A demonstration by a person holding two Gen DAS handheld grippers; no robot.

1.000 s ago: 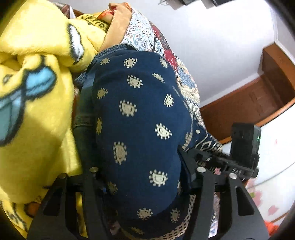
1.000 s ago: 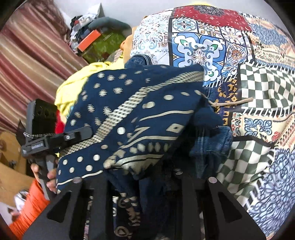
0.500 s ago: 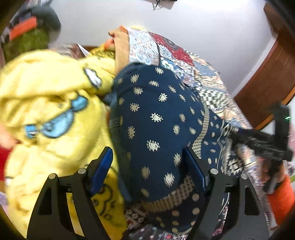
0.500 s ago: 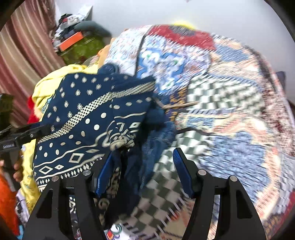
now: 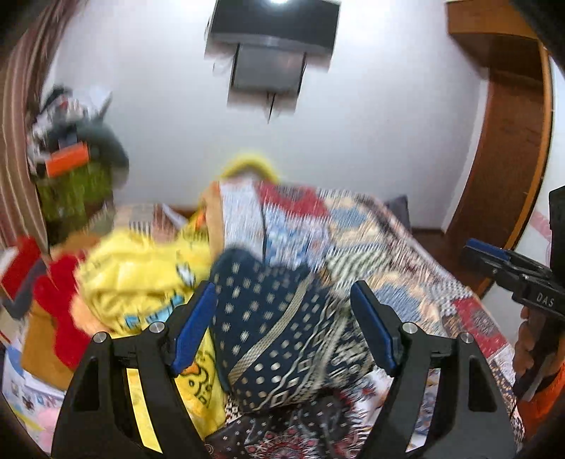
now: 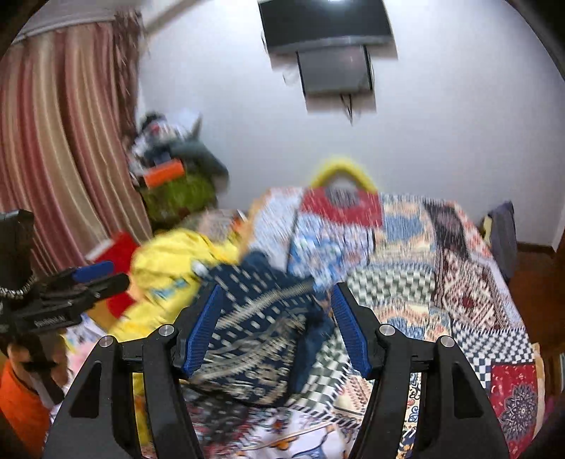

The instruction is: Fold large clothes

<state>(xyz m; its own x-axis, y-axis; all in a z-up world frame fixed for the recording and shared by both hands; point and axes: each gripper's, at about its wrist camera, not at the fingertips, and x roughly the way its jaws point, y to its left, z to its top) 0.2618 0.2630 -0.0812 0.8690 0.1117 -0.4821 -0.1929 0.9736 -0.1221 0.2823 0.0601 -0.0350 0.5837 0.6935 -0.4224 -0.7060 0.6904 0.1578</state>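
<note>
Both tongs are spread and hold nothing: the left gripper (image 5: pixel 282 325) and right gripper (image 6: pixel 275 325) hang above the folded navy garment (image 5: pixel 282 339). It lies on the patchwork bedspread (image 6: pixel 441 282) by its left edge, touching a yellow blanket (image 5: pixel 141 282). A television (image 6: pixel 328 24) hangs beyond.

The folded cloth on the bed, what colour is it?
The folded cloth is navy blue with cream dots and diamond borders, clearest in the left wrist view.

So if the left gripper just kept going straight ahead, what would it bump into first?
Most likely the navy patterned cloth, which lies on the bed right ahead of the left gripper, between its open jaws. The picture is blurred, so the depth is only a guess.
</note>
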